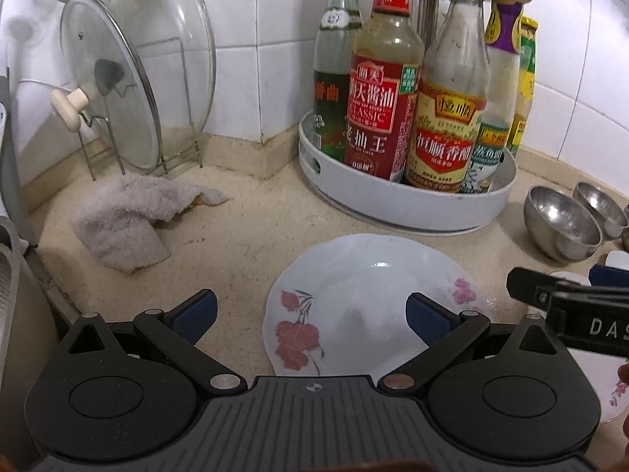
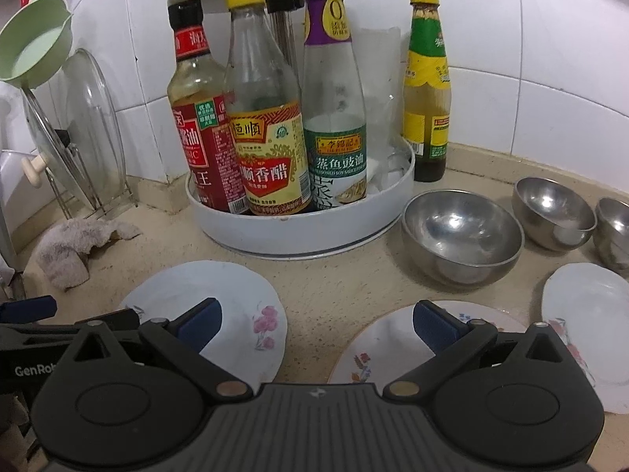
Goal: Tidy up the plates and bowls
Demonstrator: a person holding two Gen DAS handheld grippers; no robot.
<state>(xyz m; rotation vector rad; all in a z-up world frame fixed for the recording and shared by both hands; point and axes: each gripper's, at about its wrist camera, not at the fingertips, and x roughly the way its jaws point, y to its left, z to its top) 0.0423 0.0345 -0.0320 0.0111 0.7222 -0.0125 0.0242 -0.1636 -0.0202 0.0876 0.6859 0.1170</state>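
White plates and steel bowls lie apart on the tabletop [image 2: 334, 279], none yet stacked. Left to right: rose plate [image 1: 365, 295], near-centre plate [image 2: 393, 338], right plate [image 2: 589, 314]; far right, large bowl [image 2: 460, 232] and two smaller bowls [image 2: 554, 212].

Left gripper [image 1: 310, 314] hovers low over the rose plate's near-left rim, fingers [image 1: 196, 314] spread wide, empty, one either side of the rim. Right gripper [image 2: 314, 326] hovers level between the rose plate and the near-centre plate, fingers wide, empty.

Likely step: a first plate grasp. To do it well, bring one finger under the raised rim and one above, close firmly on the rim edge, then lift level to avoid slip on the glaze.
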